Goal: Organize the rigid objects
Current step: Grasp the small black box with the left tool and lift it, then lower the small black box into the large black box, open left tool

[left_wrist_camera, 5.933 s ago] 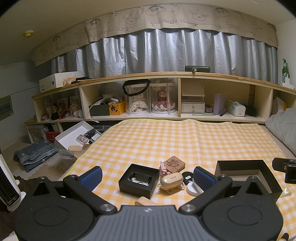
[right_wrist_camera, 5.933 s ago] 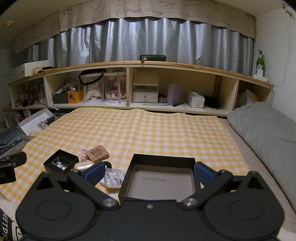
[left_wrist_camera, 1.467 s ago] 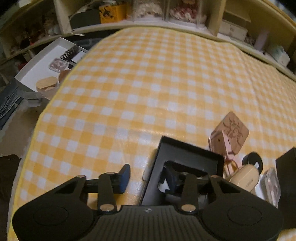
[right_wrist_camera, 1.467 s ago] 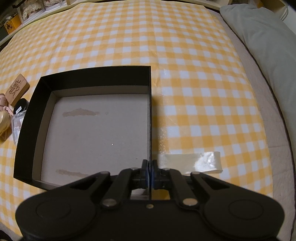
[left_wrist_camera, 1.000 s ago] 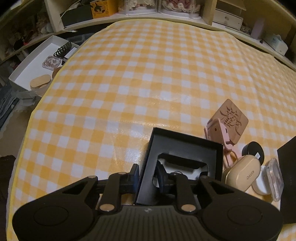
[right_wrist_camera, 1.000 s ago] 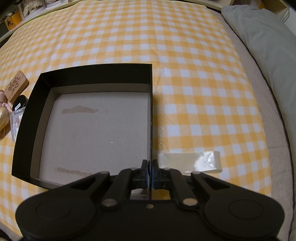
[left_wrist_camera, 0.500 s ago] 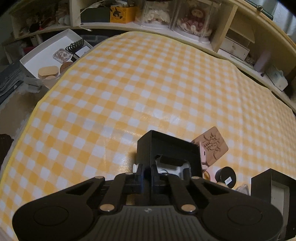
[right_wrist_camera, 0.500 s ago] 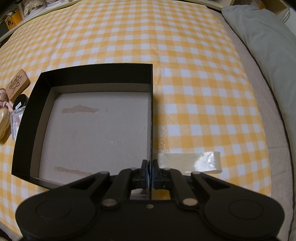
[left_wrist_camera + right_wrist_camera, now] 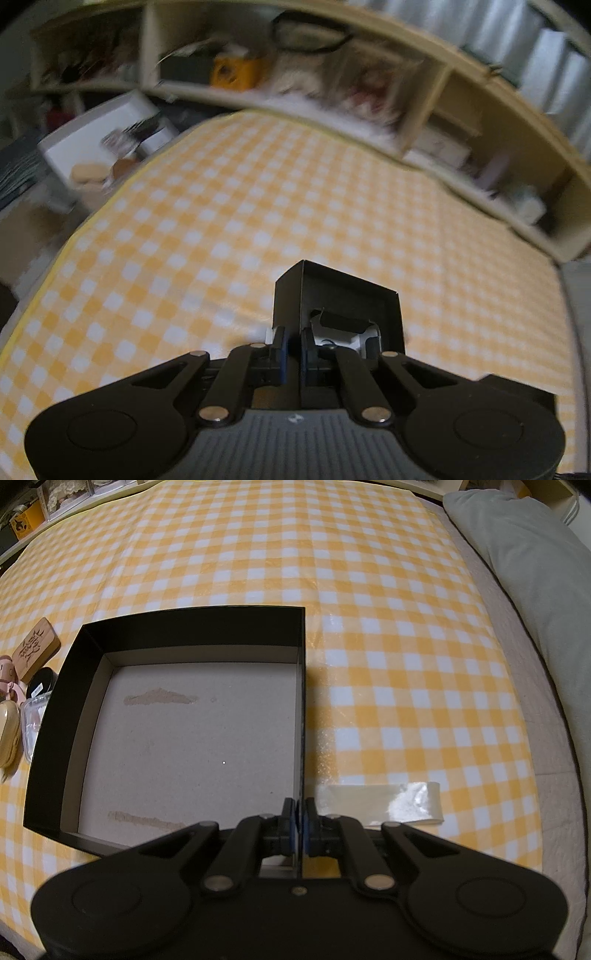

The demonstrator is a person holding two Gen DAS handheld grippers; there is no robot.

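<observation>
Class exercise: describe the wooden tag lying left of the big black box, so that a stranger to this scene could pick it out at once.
Start at the large open black box on the yellow checked cloth. Off its far left corner lies the wooden tag, a flat, rounded rectangle. Unlike the pink, black and cream items beside it, it bears dark carved characters.

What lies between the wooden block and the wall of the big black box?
In the right wrist view, a small round black case lies between the wooden block and the big black box.

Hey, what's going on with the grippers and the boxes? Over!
Left gripper shut on small black box, lifted. Right gripper shut on big black box wall. Big box empty, nothing blocking.
</observation>
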